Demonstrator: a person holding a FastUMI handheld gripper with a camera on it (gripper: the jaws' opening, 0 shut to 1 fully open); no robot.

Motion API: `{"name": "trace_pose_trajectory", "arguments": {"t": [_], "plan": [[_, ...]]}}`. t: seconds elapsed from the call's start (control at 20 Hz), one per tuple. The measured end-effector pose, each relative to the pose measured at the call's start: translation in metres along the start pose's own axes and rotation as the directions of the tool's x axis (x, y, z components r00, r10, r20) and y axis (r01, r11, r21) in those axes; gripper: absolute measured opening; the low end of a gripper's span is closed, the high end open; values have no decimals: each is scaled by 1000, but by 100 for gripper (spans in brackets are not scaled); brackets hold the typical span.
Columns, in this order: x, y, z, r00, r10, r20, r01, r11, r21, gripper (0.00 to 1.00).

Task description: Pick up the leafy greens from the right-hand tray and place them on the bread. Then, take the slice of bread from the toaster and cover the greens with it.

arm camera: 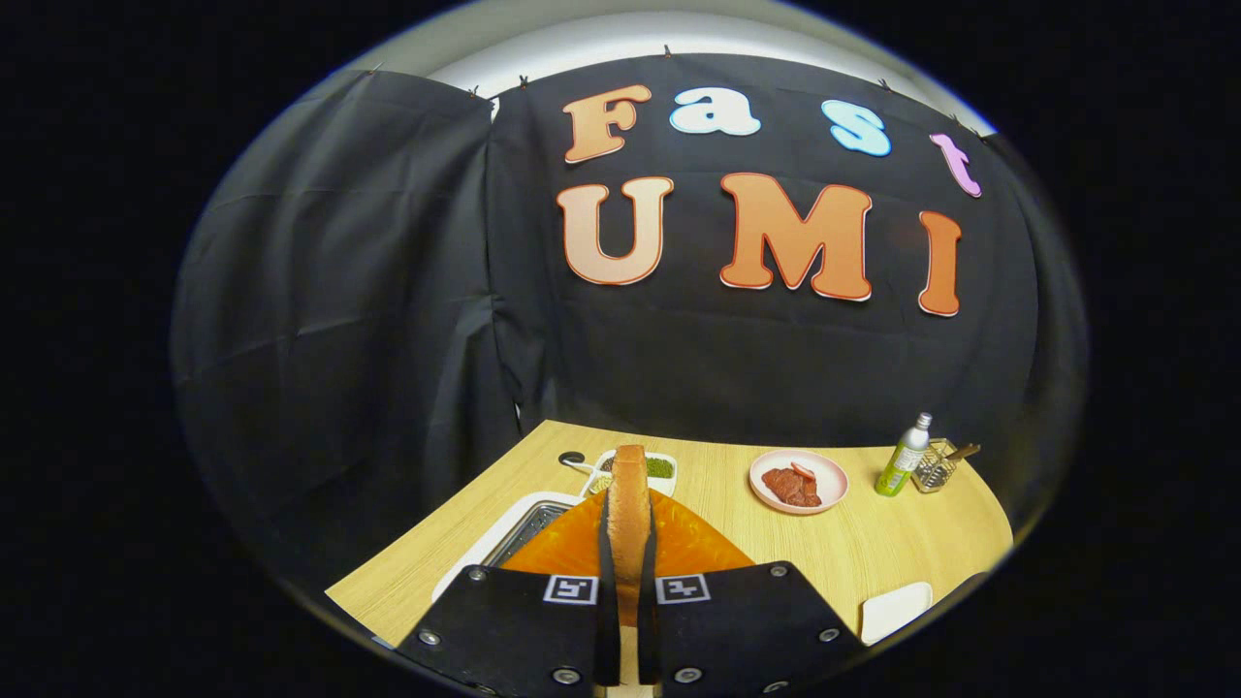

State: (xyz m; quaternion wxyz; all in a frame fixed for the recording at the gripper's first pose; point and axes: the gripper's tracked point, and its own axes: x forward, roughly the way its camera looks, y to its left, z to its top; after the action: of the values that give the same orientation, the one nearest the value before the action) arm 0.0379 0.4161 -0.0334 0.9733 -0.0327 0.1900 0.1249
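Toasty brown bread slice [628, 514] is standing on its edge between the two fingers of the tool [628, 620], and both fingers are pinching its flat sides. It is pointing straight ahead, up and away from the tool. Just under and past the fingers, an orange mat [693, 543] is lying on the table [873, 543], with a metal tray [524, 528] beside it on the left. I cannot see the greens or the bottom bread; they are probably hiding below the tool. Farther off, a pink plate [799, 480] of red food, a green bottle [904, 458] and a small white dish [640, 467] are sitting well apart. Nothing is standing in the way.
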Motion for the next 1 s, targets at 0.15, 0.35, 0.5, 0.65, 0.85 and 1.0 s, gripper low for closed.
{"name": "trace_pose_trajectory", "arguments": {"t": [0.15, 0.35, 0.5, 0.65, 0.85, 1.0], "plan": [[2, -15, -21, 1000, -7, -25, 7, 1000, 14, 8], [6, -34, -52, 998, -6, -63, 7, 1000, 19, 7], [9, -44, -76, 996, 17, -93, -12, 999, 51, 7], [15, -58, -102, 991, 25, -129, -16, 998, 64, 7], [21, -74, -136, 983, 37, -178, -19, 994, 104, 8], [27, -89, -153, 978, 37, -206, -12, 993, 118, 8]]}}
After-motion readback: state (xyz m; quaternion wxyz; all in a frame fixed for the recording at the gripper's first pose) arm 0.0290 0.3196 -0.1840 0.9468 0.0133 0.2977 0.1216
